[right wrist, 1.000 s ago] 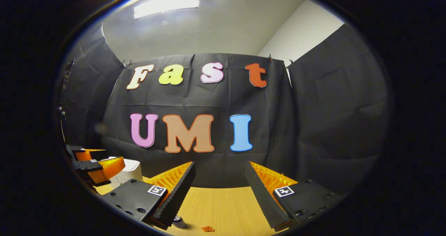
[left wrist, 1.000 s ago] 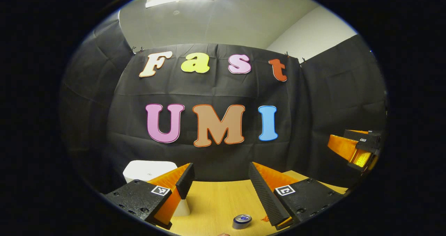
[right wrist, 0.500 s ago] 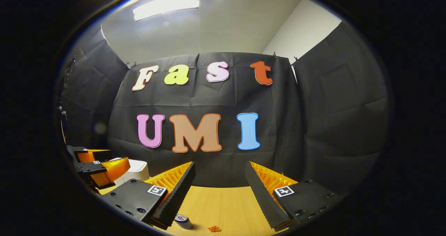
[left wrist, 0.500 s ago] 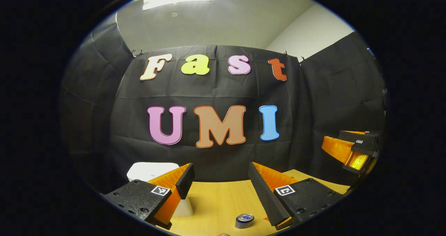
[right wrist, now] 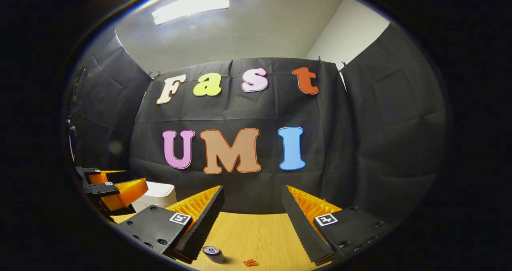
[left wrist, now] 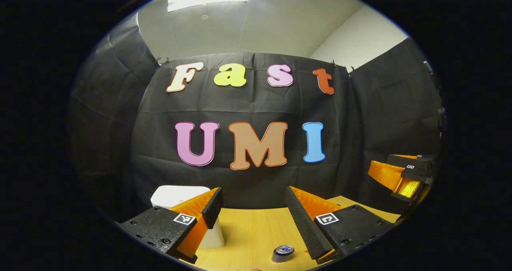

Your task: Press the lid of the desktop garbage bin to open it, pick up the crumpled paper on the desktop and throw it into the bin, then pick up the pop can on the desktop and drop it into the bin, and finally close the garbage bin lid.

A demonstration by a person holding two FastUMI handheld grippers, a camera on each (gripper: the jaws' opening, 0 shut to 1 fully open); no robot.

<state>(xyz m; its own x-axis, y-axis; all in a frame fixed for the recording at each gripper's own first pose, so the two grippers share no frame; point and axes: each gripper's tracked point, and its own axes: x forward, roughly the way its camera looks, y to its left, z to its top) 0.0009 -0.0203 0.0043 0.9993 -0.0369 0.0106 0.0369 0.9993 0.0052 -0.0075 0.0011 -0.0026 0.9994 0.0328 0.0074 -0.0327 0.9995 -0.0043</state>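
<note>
Fingers of the left gripper (left wrist: 253, 207) stand wide apart with nothing between them in the left gripper view, above the wooden table (left wrist: 248, 233). Behind its left finger stands the white garbage bin (left wrist: 180, 195), lid down. Near the lower edge the pop can (left wrist: 283, 253) stands upright on the table.

Right gripper view: the right gripper (right wrist: 252, 207) also has its fingers spread and empty. Below them sit the pop can (right wrist: 213, 252) and, just to its right, a small orange crumpled paper (right wrist: 251, 262). The bin (right wrist: 158, 195) is at left.

White bin (left wrist: 176, 195) shut; can (left wrist: 283, 253) upright; orange paper (right wrist: 251, 262) nearby.
</note>
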